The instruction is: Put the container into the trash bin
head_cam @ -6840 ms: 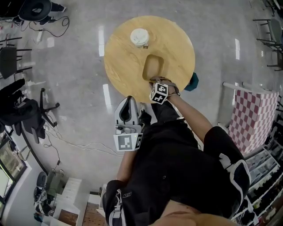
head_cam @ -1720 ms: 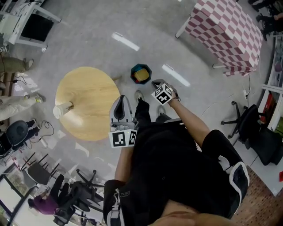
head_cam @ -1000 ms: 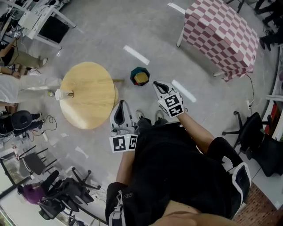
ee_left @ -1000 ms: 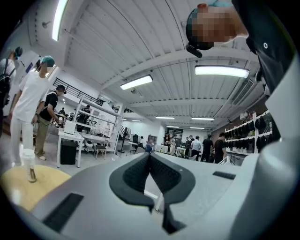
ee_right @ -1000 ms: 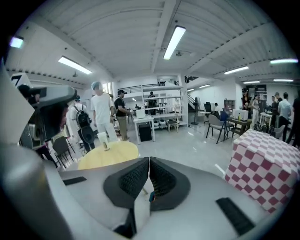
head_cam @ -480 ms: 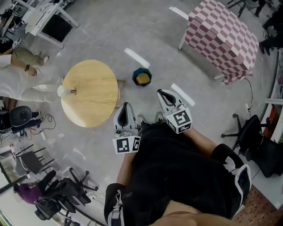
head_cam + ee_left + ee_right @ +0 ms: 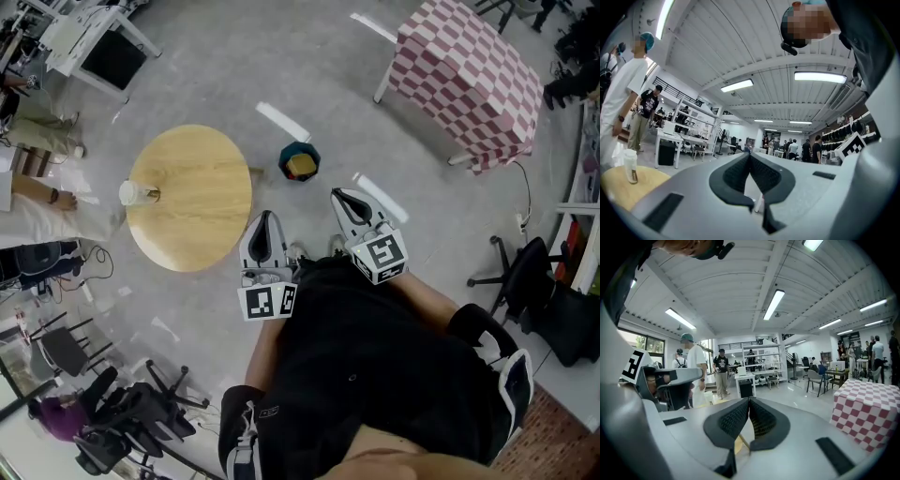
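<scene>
Round pale-wood bench [image 7: 192,211] is lying at 9 o'clock of the trash bin [image 7: 285,159], a dark faceted tub standing on the glossy grey floor [image 7: 216,75]. The tan container [image 7: 301,167] is sitting inside the bin; its long axis cannot be made out. At 6 o'clock of the bin, the left claw [image 7: 265,217] and right claw [image 7: 339,195] are pointing toward 12 o'clock, near level, both pressed together and gripping nothing.

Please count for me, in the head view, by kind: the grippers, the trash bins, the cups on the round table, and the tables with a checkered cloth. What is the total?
Grippers: 2, the left gripper and the right gripper
Trash bin: 1
Cup on the round table: 1
Checkered table: 1
Total: 5
</scene>
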The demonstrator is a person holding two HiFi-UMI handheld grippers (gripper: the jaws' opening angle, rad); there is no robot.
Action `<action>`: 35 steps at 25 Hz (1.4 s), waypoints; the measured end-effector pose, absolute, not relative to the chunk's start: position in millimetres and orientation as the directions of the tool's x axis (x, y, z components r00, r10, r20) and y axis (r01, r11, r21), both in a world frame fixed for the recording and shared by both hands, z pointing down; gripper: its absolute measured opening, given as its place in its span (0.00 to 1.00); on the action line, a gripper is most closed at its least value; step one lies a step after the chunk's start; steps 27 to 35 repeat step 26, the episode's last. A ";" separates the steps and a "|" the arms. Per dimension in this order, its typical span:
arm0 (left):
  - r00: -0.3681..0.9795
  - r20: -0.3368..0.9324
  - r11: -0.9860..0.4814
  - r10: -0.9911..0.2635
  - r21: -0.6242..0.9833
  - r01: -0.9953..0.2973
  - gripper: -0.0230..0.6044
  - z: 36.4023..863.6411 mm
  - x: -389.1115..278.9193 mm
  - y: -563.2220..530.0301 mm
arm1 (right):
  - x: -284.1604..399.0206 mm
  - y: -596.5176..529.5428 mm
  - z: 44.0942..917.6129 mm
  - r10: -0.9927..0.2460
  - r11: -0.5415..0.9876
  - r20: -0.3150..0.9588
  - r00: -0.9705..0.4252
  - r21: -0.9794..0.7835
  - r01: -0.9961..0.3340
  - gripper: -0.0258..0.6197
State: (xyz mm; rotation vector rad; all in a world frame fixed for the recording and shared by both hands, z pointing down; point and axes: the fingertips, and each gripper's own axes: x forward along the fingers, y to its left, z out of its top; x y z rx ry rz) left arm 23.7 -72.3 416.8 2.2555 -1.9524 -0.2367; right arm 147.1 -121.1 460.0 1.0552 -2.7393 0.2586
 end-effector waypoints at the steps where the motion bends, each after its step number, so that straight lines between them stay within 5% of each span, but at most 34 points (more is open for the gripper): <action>1: 0.141 -0.023 -0.143 -0.990 0.214 -0.966 0.05 416.2 21.4 -71.7 | 145.3 -120.8 459.6 -0.643 0.730 0.244 -0.726 -0.091 -0.677 0.08; 35: 0.163 -0.022 -0.164 -0.986 0.243 -0.956 0.05 422.6 -11.1 -68.1 | 112.8 -116.8 465.3 -0.658 0.715 0.262 -0.706 -0.078 -0.695 0.08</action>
